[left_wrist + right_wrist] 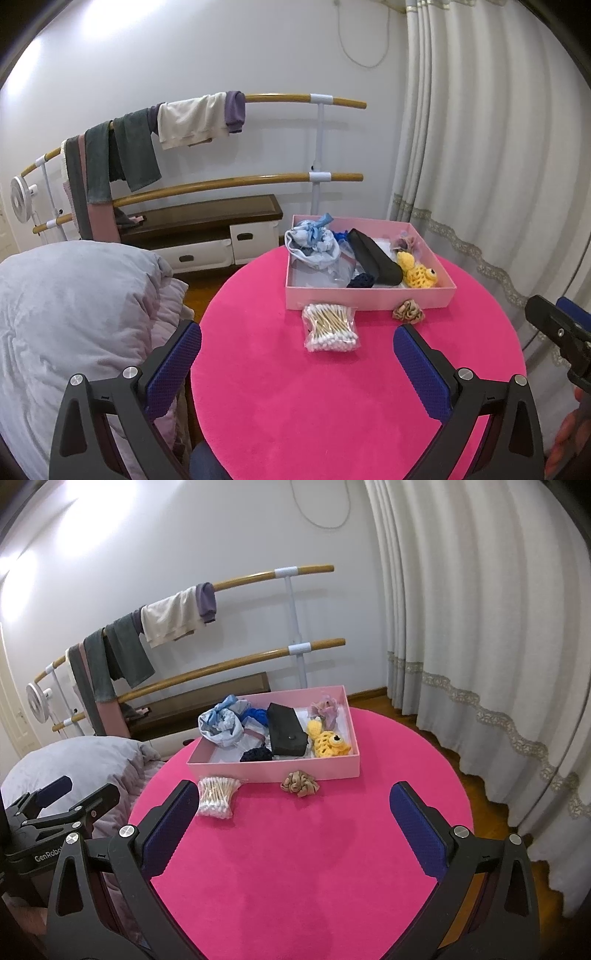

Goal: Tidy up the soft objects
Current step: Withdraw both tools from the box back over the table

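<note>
A beige fabric scrunchie is seen ahead of the wide-spread, empty right gripper, just before the pink cardboard box; a clear bag of cotton swabs lies alongside on the round pink table.

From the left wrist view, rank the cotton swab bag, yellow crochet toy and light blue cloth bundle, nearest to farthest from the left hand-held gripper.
From the left hand-held gripper:
1. Cotton swab bag, on the table before the pink box.
2. Yellow crochet toy, in the box's near right corner.
3. Light blue cloth bundle, in its far left part.

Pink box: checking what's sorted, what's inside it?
Inside the pink box: blue cloth bundle, black case, yellow crochet toy, mauve scrunchie, navy scrunchie. Anything beneath them is hidden.
</note>
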Motion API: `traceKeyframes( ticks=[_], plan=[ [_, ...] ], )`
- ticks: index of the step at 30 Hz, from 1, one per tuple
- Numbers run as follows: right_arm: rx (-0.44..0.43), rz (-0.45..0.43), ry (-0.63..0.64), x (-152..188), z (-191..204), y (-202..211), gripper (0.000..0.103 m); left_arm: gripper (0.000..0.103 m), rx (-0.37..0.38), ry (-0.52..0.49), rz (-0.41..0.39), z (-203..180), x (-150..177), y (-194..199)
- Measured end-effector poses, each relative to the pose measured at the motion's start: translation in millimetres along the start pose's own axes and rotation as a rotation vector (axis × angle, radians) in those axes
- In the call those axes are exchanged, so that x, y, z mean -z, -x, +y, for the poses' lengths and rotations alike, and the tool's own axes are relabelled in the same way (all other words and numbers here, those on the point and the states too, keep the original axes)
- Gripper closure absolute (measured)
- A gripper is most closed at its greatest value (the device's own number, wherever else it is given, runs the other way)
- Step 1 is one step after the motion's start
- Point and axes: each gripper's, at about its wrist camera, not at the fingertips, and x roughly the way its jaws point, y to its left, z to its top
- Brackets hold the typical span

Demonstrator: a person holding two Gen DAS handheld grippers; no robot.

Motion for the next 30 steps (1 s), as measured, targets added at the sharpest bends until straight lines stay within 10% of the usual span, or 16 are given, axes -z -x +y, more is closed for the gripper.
traceKeyframes(
  ticks=[30],
  plan=[
    [0.024, 0.186, -0.034, 14, -33, -110, 0.0, 0.0, 0.007, -0.035, 0.183, -24, 2, -136]
  ],
)
